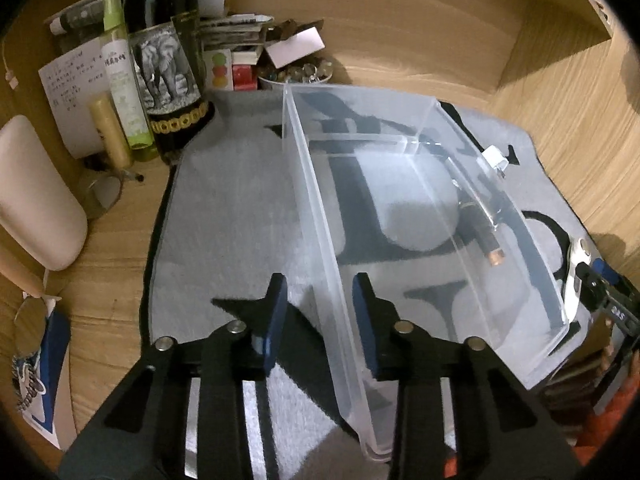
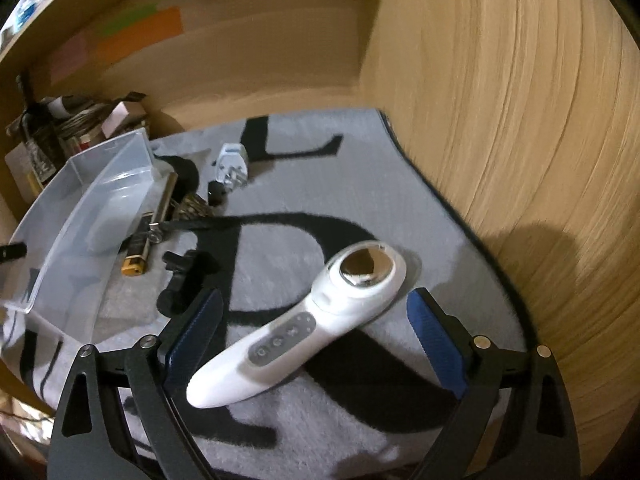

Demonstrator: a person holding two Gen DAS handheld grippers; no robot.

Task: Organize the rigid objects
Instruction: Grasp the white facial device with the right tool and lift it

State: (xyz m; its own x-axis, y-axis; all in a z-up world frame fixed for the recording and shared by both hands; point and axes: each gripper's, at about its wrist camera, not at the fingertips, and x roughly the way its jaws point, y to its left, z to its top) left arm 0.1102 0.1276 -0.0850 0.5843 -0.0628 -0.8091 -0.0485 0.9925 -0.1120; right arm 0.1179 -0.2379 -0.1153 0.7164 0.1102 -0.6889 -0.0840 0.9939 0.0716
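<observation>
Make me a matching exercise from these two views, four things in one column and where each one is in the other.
Things:
1. white handheld device
2. clear plastic bin
3. elephant-label bottle
4. white plug adapter

Places:
A. wall between the left gripper fingers
B. far end of the mat
C. between the open right gripper fingers
D. standing off the mat

Pairs: 1-C, 2-A, 3-D, 4-B

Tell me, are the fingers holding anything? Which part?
The left gripper straddles the near wall of the clear plastic bin without pinching it. The right gripper is open around the white handheld device, not touching it. Nothing is held.
</observation>
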